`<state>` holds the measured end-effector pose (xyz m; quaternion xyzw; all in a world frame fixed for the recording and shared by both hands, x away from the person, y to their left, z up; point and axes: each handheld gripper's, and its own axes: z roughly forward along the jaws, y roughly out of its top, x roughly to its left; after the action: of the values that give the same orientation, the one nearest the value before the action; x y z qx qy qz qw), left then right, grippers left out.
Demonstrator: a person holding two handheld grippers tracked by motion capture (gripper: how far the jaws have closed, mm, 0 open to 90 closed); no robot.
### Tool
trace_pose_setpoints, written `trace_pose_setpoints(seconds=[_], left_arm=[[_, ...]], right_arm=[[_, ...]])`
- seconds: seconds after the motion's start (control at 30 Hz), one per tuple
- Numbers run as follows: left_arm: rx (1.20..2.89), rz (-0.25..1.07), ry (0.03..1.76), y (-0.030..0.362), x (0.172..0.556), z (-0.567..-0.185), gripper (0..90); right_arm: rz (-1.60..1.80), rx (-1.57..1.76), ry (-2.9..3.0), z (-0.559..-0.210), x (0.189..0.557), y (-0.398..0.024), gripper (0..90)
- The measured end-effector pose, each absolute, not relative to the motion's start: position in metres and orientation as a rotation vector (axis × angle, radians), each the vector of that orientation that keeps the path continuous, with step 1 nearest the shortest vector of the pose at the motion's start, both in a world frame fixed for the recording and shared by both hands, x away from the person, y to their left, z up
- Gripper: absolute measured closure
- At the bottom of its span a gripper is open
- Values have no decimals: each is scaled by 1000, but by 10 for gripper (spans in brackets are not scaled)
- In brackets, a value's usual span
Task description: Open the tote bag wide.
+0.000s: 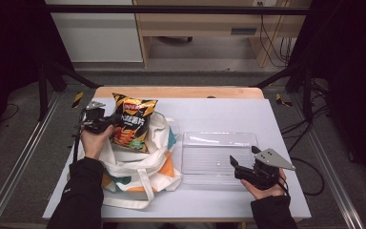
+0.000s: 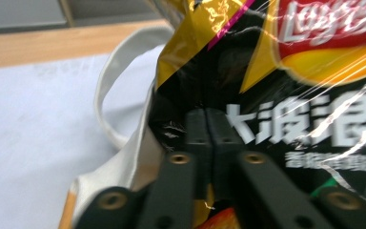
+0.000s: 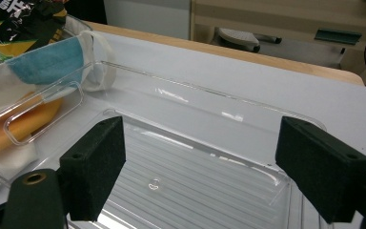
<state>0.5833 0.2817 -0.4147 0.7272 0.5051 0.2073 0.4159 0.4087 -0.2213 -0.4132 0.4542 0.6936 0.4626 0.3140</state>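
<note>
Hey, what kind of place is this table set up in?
Probably a lab or office data-recording station: a white table inside a black metal frame, cables by a wooden desk behind, and hand-held grippers working on it.

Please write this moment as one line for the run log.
left gripper: shut on chip bag, above tote bag | right gripper: open, at clear tray | tray: empty

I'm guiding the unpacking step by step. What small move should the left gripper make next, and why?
Probably carry the chip bag right, toward the clear tray. The left gripper is shut on the bag's side, holding it above the tote bag, while the tray looks empty and the right gripper waits open at its near edge.
</note>
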Motion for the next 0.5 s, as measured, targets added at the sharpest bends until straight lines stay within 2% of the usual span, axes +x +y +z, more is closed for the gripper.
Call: trace_pose_setpoints(seconds=[0.2, 0.27, 0.33, 0.5], left_arm=[[1796, 607, 1259, 285, 578, -407, 880], [1755, 638, 1258, 288, 576, -403, 726], [1702, 670, 1243, 291, 574, -397, 621], [1619, 700, 1177, 291, 573, -384, 488]], right_arm=[[1223, 1200, 1827, -413, 409, -222, 175], [1220, 1197, 1827, -413, 409, -222, 175], [1218, 1195, 1828, -413, 409, -222, 175], [1215, 1197, 1834, -414, 410, -221, 175]])
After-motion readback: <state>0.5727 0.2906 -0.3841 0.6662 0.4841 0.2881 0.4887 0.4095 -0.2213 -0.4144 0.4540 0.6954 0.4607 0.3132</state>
